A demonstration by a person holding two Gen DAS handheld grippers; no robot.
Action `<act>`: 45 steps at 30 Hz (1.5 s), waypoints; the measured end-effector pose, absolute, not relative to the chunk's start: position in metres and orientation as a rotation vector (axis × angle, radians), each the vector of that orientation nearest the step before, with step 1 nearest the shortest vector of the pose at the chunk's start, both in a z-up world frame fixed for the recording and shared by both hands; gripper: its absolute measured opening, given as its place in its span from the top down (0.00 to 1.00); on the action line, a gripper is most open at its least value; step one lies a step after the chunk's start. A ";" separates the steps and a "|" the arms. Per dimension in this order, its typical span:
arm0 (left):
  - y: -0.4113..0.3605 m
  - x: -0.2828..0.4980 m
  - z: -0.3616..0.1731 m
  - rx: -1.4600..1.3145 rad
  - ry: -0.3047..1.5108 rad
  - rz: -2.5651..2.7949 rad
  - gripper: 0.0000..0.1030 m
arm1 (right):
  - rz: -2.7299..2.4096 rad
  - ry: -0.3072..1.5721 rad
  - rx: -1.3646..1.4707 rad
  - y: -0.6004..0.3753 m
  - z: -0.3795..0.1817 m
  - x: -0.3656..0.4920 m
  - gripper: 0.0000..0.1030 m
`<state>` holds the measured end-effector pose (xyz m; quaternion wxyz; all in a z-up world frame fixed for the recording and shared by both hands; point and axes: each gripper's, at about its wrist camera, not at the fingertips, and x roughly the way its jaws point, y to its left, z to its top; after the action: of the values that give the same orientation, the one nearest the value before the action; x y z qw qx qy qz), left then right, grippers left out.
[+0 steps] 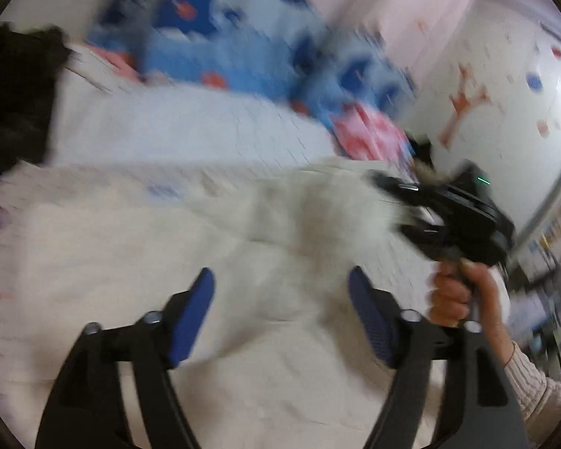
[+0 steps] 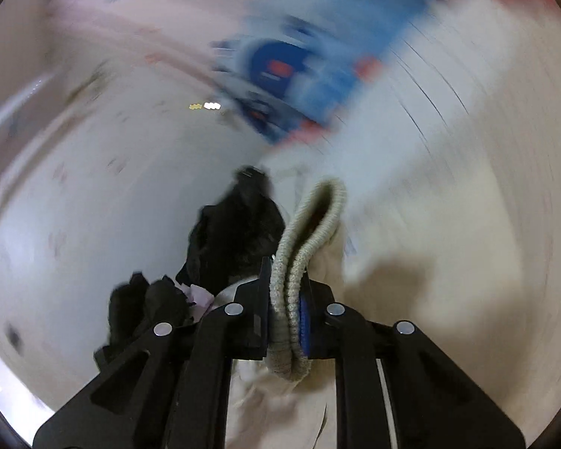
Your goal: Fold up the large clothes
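Observation:
A large cream garment (image 1: pixel 138 262) lies spread over the bed, blurred by motion. My left gripper (image 1: pixel 280 292) is open and empty above it, blue pads wide apart. My right gripper (image 1: pixel 396 205) shows at the right in the left wrist view, held by a hand, pulling a bunched part of the cream cloth. In the right wrist view my right gripper (image 2: pixel 286 299) is shut on the garment's ribbed cream cuff (image 2: pixel 310 224), which loops up between the fingers.
A blue patterned quilt (image 1: pixel 235 48) and a pink cloth (image 1: pixel 370 134) lie at the back of the bed. Black clothing (image 1: pixel 15 97) lies at the far left and also shows in the right wrist view (image 2: pixel 235 235). A white wall with stickers (image 1: pixel 505 93) stands at the right.

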<state>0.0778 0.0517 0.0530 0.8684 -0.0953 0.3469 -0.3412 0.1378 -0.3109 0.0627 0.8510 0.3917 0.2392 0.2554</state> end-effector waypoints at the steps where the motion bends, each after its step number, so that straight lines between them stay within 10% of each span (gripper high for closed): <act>1: 0.075 0.085 0.059 -0.230 0.695 -0.653 0.21 | 0.539 0.475 0.752 -0.309 0.080 0.137 0.89; 5: 0.126 0.117 0.041 -0.313 0.707 -0.503 0.20 | 0.436 0.514 0.551 -0.315 0.091 0.143 0.89; 14: 0.136 0.141 -0.066 -0.221 0.891 -0.362 0.19 | 0.255 0.904 0.610 -0.353 -0.073 0.159 0.85; 21: 0.188 0.087 -0.017 -0.201 0.953 -0.401 0.11 | 0.264 0.932 0.513 -0.386 -0.016 0.083 0.28; 36: 0.256 -0.125 -0.085 -0.459 1.277 -0.562 0.07 | 0.584 1.463 0.640 -0.346 -0.052 -0.119 0.22; 40: 0.253 -0.141 -0.086 -0.543 1.311 -0.549 0.08 | 0.585 1.503 0.575 -0.332 -0.052 -0.135 0.24; 41: 0.251 -0.142 -0.085 -0.531 1.305 -0.530 0.10 | 0.576 1.480 0.547 -0.329 -0.050 -0.139 0.42; 42: 0.247 -0.145 -0.084 -0.494 1.299 -0.491 0.22 | 0.569 1.466 0.543 -0.328 -0.049 -0.142 0.69; 45: 0.239 -0.152 -0.081 -0.478 1.292 -0.448 0.77 | 0.578 1.367 0.619 -0.323 -0.035 -0.139 0.86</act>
<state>-0.1518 0.2386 -0.0807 0.7489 -0.2186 0.5912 -0.2048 -0.1393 -0.3229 -0.0352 0.6939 0.2771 0.6121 0.2589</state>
